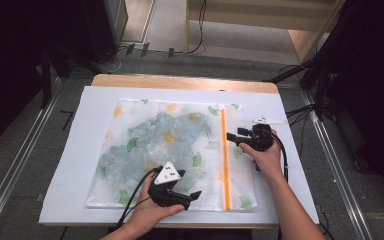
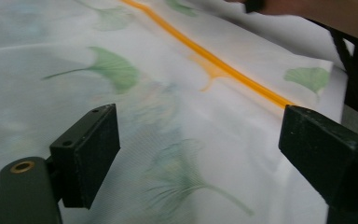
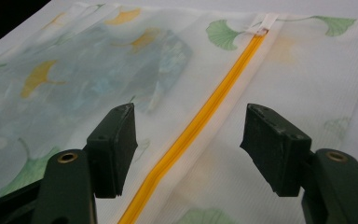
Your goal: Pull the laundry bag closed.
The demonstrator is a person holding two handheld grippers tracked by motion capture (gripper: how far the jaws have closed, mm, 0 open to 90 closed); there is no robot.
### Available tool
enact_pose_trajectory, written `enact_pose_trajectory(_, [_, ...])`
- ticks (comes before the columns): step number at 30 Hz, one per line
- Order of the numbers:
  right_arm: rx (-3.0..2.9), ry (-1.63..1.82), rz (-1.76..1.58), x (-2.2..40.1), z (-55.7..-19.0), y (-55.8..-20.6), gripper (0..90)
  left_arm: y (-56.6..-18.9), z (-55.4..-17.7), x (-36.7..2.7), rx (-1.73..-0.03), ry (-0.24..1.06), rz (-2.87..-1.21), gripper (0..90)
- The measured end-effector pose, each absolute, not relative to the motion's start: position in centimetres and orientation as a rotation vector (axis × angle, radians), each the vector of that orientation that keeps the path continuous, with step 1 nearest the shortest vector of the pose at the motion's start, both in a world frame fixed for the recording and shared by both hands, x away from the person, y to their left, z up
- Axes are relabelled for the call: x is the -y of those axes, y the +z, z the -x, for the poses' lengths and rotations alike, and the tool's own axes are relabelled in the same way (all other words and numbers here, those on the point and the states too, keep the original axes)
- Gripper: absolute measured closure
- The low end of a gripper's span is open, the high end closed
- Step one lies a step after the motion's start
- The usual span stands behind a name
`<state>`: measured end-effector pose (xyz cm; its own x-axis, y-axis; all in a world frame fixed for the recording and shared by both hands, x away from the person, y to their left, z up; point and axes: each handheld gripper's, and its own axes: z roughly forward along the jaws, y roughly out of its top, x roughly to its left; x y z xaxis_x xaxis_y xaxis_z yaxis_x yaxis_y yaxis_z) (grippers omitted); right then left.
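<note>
The tabletop (image 1: 180, 81) is a wooden surface covered almost wholly by a white sheet (image 1: 80, 150), with a strip of bare wood showing along the far edge. A translucent mesh bag (image 1: 170, 150) printed with green and yellow ginkgo leaves lies flat on the middle of the sheet, and a bluish patterned cloth (image 1: 155, 142) shows through its left and centre portion. An orange zipper (image 1: 225, 160) runs from the far edge of the bag to the near edge, right of centre; its white pull tab (image 3: 266, 22) sits at the far end. The left gripper (image 1: 177, 195) is held low over the near part of the bag, left of the zipper, with a grey three-cornered plate on top; in the left gripper view its fingers (image 2: 86, 154) stand wide apart and released, with bag fabric between them and nothing grasped. The right gripper (image 1: 240, 137) is held at the right side of the bag, pointing left toward the zipper; in the right gripper view its fingers (image 3: 114, 147) are likewise spread and released, straddling the zipper line without closing on it. A small white object (image 1: 262, 120) lies on the sheet just beyond the right gripper.
</note>
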<state>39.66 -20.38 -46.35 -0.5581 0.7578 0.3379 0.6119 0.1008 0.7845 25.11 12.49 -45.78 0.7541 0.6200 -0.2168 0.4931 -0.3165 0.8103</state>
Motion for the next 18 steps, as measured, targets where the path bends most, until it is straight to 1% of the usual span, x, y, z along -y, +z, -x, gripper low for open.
enact_pose_trajectory(6, [-2.252, 1.446, -1.362, 20.5, -37.0, -46.5, 30.7, -45.7, -25.8, -16.3, -0.896, 0.156, -1.958, 2.3])
enact_pose_trajectory(10, [-2.264, 1.450, -1.341, 20.4, -35.3, -46.4, 27.4, -45.6, -26.2, -18.1, -0.946, 0.170, -1.925, 2.0])
enact_pose_trajectory(16, [-2.254, 1.503, -1.359, 21.0, -32.9, -46.5, 18.1, -45.6, -25.8, -19.1, -0.951, 0.233, -1.945, 2.0])
enact_pose_trajectory(18, [-2.273, 1.479, -1.348, 21.2, -32.1, -46.6, 16.8, -45.4, -25.7, -19.5, -0.949, 0.240, -1.941, 2.0])
